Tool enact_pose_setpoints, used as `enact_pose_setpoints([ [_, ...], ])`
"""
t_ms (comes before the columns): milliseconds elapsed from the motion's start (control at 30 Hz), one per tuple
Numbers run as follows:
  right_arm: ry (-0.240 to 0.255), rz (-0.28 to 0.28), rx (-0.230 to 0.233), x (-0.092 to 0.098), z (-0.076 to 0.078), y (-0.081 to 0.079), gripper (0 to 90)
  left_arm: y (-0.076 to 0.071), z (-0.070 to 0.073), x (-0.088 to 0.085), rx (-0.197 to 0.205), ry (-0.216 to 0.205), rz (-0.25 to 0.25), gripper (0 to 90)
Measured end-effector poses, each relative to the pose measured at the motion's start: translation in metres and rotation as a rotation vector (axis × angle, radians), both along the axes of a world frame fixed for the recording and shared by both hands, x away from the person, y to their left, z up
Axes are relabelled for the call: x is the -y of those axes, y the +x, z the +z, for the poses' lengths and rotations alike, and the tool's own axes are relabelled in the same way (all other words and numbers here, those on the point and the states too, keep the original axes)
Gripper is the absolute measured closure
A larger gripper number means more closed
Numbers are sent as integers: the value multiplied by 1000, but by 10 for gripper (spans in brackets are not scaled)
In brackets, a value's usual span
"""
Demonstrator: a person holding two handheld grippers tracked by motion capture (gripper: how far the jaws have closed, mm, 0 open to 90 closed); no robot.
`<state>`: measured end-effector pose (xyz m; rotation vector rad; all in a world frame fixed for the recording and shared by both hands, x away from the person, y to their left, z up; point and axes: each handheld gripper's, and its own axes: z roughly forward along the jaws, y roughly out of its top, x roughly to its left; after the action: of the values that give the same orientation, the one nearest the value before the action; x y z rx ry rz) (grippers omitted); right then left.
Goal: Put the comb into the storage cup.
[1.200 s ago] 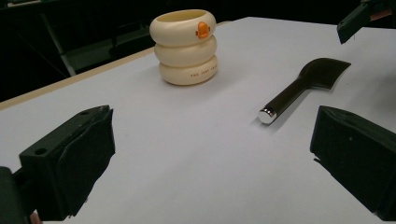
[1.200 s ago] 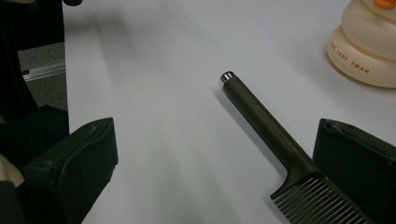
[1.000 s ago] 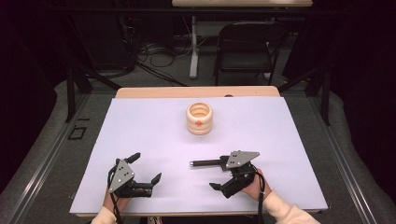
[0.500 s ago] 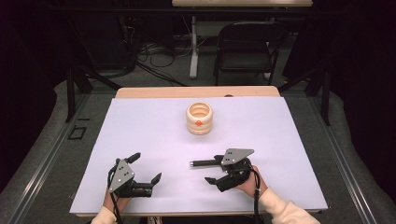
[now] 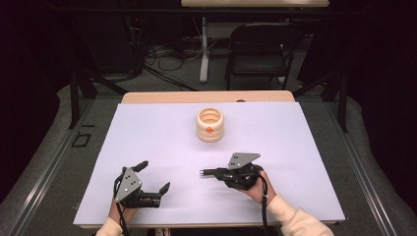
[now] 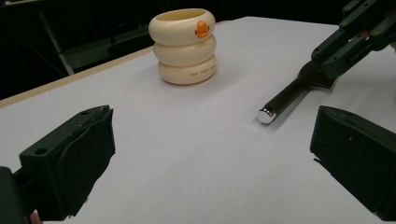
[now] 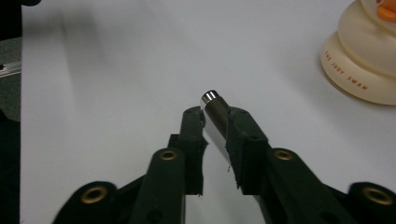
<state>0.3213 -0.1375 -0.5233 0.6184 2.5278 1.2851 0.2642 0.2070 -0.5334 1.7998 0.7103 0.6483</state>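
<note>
A dark rod (image 5: 203, 172) with a silvery end (image 7: 211, 100) lies low over the white table, pointing left. My right gripper (image 5: 212, 172) has just been closing its jaws, and they now sit shut on the rod (image 6: 285, 98), whose tip sticks out past the fingertips (image 7: 192, 114). My left gripper (image 5: 155, 176) rests near the front left edge, wide open with nothing between its jaws (image 6: 210, 158). A cream cup of stacked rings (image 5: 209, 125) with an orange duck mark (image 6: 201, 29) stands upright farther back, apart from both grippers.
The white table (image 5: 295, 128) has a wooden strip along its far edge. A black folding chair (image 5: 260, 49) and floor cables lie beyond it. Bare surface stretches on both sides of the cup (image 7: 364, 60).
The right gripper's jaws have drawn together around the rod. The left gripper and the cup stay where they were.
</note>
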Motion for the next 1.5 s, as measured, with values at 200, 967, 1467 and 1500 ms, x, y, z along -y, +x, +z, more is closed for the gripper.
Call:
enact_pose_setpoints([
  [200,-15,-22,7,-8,0,8,900,0,0,0,-2,-5,4,0],
  [967,-99,-69,-32,-40,-10,34,900,1,0,-1,0,-8,5,1],
  [1467,-138,-47,-55,-50,-18,38,900,0,1,-1,1,-11,6,1],
  [1500,-137,-46,-56,-50,-18,38,900,0,1,-1,3,-8,5,1],
])
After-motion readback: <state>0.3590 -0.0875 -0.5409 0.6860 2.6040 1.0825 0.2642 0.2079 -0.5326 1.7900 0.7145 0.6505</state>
